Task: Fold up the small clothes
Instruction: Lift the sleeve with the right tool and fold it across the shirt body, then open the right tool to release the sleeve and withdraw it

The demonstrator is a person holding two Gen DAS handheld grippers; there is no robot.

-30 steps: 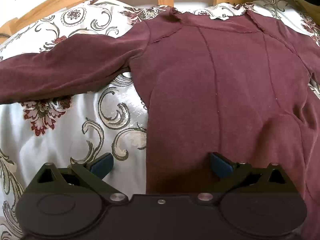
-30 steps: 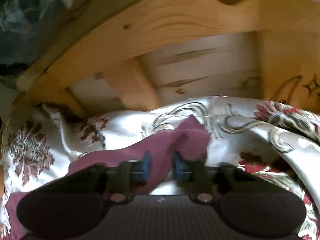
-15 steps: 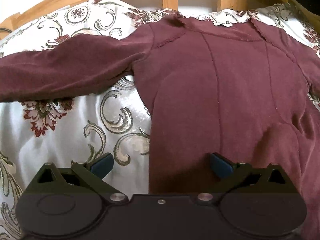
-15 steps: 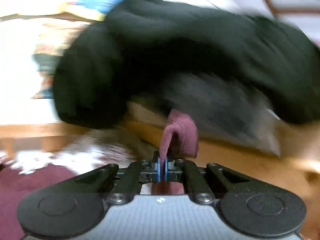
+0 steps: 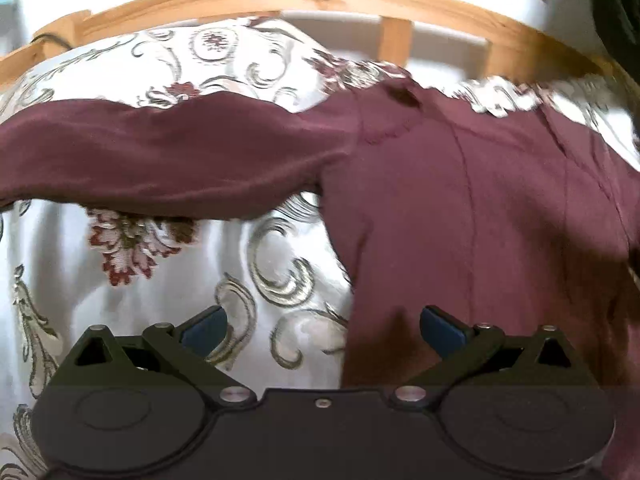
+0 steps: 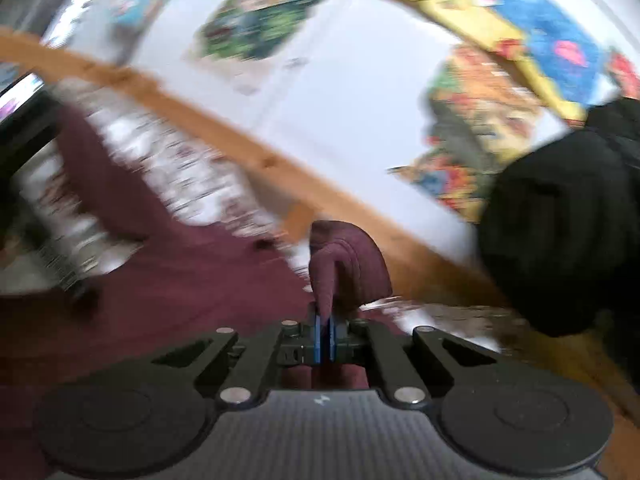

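- A maroon long-sleeved top [image 5: 460, 208] lies spread flat on a bed, over a white cover [image 5: 168, 280] patterned with grey scrolls and red flowers.
- The fabric is soft knit, with raised seams running down the body and a frilled seam at the shoulder.
- One sleeve [image 5: 168, 160] stretches out sideways across the cover, slightly rumpled.
- A wooden bed frame [image 5: 248, 0] runs beyond the neckline.
- The left claw [image 5: 322, 326] stands wide apart with nothing between its blue pads; the top's side edge lies beneath the gap.
- The right claw [image 6: 323, 338] is pinched tight on a cuff end [image 6: 348, 264] of the top, lifted above the bed; this view is blurred.
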